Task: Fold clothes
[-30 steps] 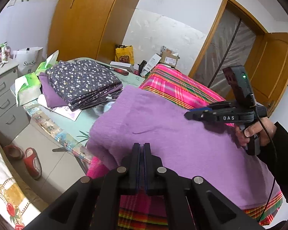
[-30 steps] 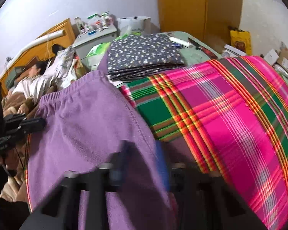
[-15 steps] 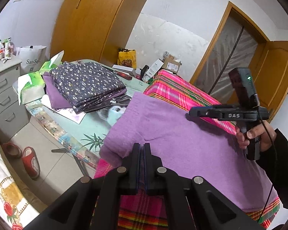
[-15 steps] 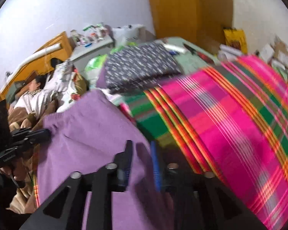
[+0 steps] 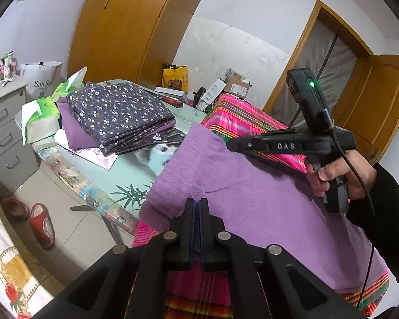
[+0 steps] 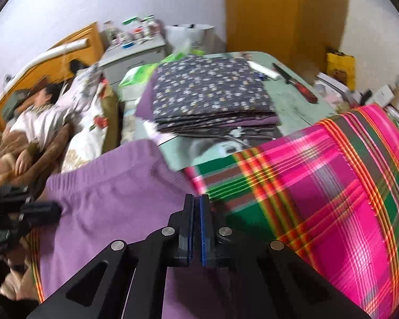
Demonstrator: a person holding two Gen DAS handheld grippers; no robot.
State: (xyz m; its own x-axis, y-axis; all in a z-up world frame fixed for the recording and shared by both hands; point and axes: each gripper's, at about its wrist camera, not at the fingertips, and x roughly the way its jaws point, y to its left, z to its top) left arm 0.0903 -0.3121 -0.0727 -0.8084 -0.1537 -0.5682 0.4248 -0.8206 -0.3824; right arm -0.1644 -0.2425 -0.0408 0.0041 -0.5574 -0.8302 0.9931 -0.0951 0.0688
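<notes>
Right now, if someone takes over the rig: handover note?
Left gripper: shut, at the near edge of the purple garment; can't tell if it pinches cloth.
Right gripper: jaws just closed, shut at the garment's far edge; no cloth visibly between them.
Garment lies spread on the plaid cloth.
Done: floral stack folded on the table.
Left: fold the purple garment, probably add it to the stack.
</notes>
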